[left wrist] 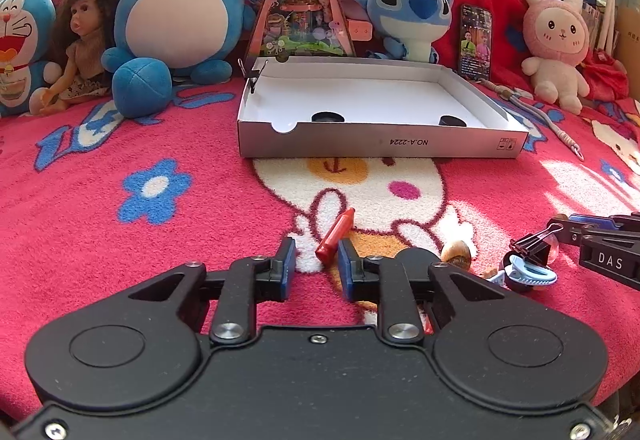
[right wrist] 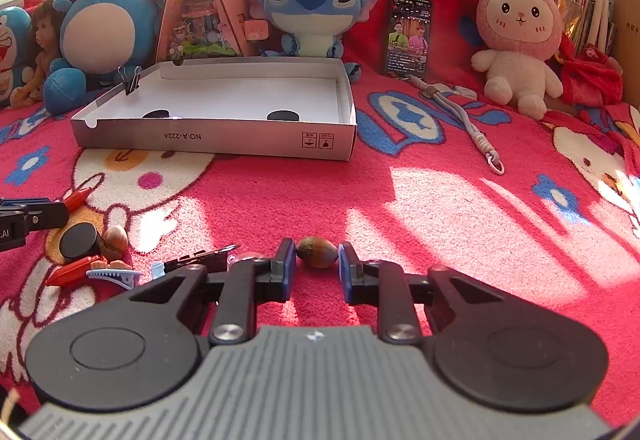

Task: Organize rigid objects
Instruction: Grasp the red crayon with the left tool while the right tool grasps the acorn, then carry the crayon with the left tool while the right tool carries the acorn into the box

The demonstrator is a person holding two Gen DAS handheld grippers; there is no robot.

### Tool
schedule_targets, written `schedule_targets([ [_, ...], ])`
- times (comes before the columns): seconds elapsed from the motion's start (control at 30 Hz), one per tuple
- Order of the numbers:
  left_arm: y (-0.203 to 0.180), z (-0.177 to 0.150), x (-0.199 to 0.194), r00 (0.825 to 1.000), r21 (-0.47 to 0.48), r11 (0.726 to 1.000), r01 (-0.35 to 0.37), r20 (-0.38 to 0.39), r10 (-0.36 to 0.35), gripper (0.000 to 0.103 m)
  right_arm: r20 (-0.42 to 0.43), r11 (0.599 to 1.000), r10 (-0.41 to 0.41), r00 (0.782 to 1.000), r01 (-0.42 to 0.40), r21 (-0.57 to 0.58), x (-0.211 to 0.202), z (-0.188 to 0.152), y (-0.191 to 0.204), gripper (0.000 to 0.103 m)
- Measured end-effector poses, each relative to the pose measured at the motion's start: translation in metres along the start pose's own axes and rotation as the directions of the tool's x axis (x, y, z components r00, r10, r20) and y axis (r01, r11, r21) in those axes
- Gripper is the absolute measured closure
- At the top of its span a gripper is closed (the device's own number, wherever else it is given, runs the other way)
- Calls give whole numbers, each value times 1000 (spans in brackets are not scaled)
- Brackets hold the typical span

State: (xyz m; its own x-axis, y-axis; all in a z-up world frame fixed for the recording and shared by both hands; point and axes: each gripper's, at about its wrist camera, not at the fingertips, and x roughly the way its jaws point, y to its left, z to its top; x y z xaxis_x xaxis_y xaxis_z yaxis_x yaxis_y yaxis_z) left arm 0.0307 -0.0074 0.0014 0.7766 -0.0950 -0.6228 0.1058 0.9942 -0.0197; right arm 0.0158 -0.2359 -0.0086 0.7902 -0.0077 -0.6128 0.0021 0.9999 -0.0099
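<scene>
My left gripper (left wrist: 317, 254) is open, low over the red blanket, with the lower end of a red crayon (left wrist: 335, 236) between its fingertips. My right gripper (right wrist: 317, 254) is open, and a brown nut (right wrist: 317, 251) lies between its fingertips. A white cardboard box (left wrist: 376, 144) stands open ahead; two black discs (left wrist: 327, 117) lie in it and a binder clip (left wrist: 253, 76) grips its left wall. Near the left gripper lie a black disc (right wrist: 80, 240), another nut (right wrist: 116, 236), a second red crayon (right wrist: 70, 272), a blue hair clip (right wrist: 114, 276) and a black binder clip (left wrist: 534, 246).
Plush toys (left wrist: 180, 12), a doll (left wrist: 82, 40), a triangular toy house (left wrist: 304, 4) and a phone (left wrist: 475, 40) line the back of the bed. A grey lanyard (right wrist: 474, 128) lies right of the box. Bookshelves stand behind.
</scene>
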Motion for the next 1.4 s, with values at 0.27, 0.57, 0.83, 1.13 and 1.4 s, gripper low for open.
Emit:
schedule_targets([
  [0.27, 20, 5, 4, 998, -37, 998, -56, -2, 56, 73, -4, 1000, 0, 1000, 0, 0, 1, 0, 0, 72],
  [0.57, 1, 5, -1, 1000, 0, 1000, -6, 29, 6, 57, -2, 1000, -1, 1000, 1, 2, 1, 0, 0, 67],
  [0.83, -13, 3, 6, 1000, 17, 1000, 5, 14, -5, 53, -2, 1000, 0, 1000, 0, 1, 1, -1, 0, 67],
  [1.13, -18, 2, 15, 1000, 46, 999, 7, 13, -8, 61, -4, 1000, 0, 1000, 0, -2, 1, 0, -1, 66],
  [1.4, -20, 8, 9, 999, 74, 997, 13, 35, -15, 61, 0, 1000, 10, 1000, -10, -4, 1, 2, 0, 74],
])
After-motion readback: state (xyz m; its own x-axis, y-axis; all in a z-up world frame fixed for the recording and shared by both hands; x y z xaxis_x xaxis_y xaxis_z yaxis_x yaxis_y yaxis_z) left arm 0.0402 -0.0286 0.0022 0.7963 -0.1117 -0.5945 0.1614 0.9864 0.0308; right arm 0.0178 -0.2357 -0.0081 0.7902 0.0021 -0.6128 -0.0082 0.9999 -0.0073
